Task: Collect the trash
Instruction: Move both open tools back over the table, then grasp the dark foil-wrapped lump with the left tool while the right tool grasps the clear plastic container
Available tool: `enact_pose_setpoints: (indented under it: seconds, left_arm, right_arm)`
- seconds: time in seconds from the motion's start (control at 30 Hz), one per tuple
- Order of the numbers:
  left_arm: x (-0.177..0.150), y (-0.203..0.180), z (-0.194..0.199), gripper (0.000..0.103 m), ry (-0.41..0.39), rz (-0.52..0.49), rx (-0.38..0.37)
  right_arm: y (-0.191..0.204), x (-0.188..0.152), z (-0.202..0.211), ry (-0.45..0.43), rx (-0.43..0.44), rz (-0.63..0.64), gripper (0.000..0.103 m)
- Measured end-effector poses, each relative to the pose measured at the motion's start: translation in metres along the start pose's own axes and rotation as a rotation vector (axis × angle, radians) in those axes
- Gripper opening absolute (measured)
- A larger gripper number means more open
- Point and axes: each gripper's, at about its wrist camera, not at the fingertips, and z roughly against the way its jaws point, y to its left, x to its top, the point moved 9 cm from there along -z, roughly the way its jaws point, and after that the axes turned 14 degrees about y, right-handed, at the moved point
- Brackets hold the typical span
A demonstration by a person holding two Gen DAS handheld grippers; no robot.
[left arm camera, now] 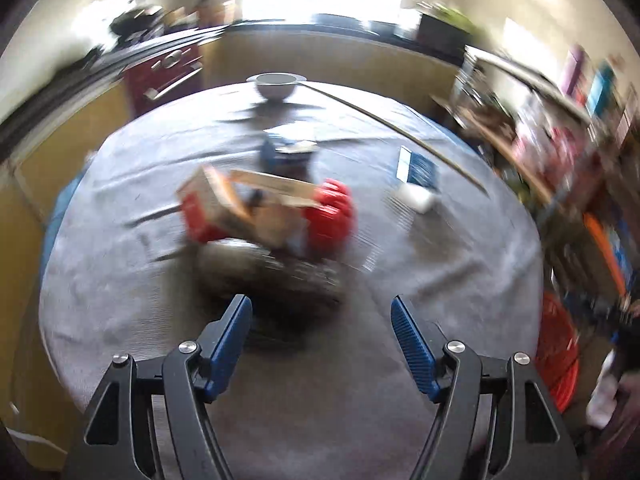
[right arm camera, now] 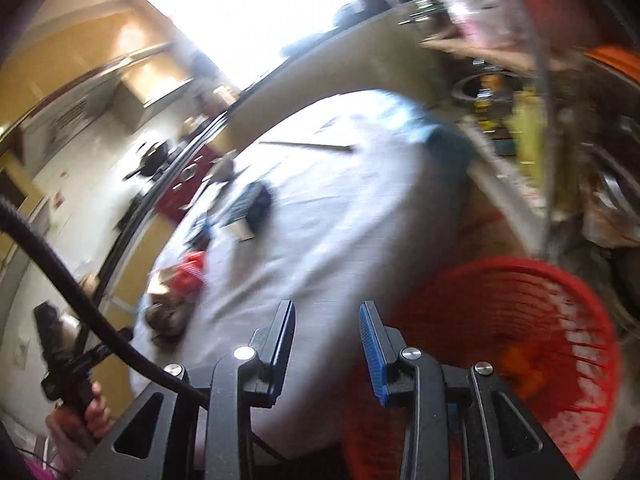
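Both claws empty above the cloth-covered surface point(left arm camera: 120, 280)

Left claw point(left arm camera: 322, 312): jaws wide apart, gripping nothing; trash pile point(left arm camera: 264, 216) lies just ahead. Right claw point(right arm camera: 328, 316): jaws narrowly parted, empty; red basket point(right arm camera: 520, 320) sits just right.

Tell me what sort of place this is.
Probably a home kitchen-dining room: a dark red oven under a black counter, a white bowl on the round grey-clothed table, and cluttered shelves beside it.
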Motion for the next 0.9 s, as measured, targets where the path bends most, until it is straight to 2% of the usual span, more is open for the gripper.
enact_pose_setpoints:
  seconds: [0.1, 0.2, 0.23, 0.27, 0.3, 0.33, 0.43, 0.57, 0.77, 0.87, 0.9]
  left_arm:
    - [0.011, 0.031, -0.004, 0.074, 0.009, 0.107, -0.025]
    - [0.018, 0.053, -0.013, 0.074, 0.045, 0.219, -0.085]
    - [0.019, 0.056, -0.015, 0.074, 0.052, 0.243, -0.101]
    - [0.022, 0.060, -0.020, 0.074, 0.061, 0.272, -0.111]
    - [0.025, 0.062, -0.025, 0.074, 0.068, 0.293, -0.109]
    - [0.027, 0.064, -0.029, 0.074, 0.074, 0.312, -0.107]
    - [0.033, 0.069, -0.051, 0.074, 0.131, 0.387, -0.118]
    - [0.034, 0.079, -0.069, 0.074, 0.170, 0.485, -0.134]
    - [0.035, 0.087, -0.082, 0.073, 0.194, 0.516, -0.141]
    - [0.031, 0.089, -0.083, 0.053, 0.199, 0.507, -0.146]
    - [0.030, 0.090, -0.083, 0.050, 0.198, 0.507, -0.158]
  right_arm:
    - [0.051, 0.010, -0.027, 0.055, 0.073, 0.076, 0.037]
    - [0.097, 0.020, -0.049, 0.080, 0.118, 0.153, 0.039]
    - [0.109, 0.024, -0.056, 0.080, 0.124, 0.178, 0.047]
    - [0.122, 0.029, -0.064, 0.080, 0.128, 0.203, 0.065]
    - [0.131, 0.033, -0.069, 0.077, 0.135, 0.221, 0.072]
    - [0.145, 0.039, -0.076, 0.070, 0.153, 0.241, 0.075]
    - [0.174, 0.057, -0.100, 0.085, 0.178, 0.279, 0.074]
    - [0.205, 0.072, -0.134, 0.108, 0.159, 0.358, 0.074]
    - [0.227, 0.077, -0.181, 0.186, 0.168, 0.420, 0.075]
    - [0.230, 0.069, -0.198, 0.227, 0.144, 0.453, 0.075]
    - [0.232, 0.065, -0.201, 0.236, 0.140, 0.470, 0.075]
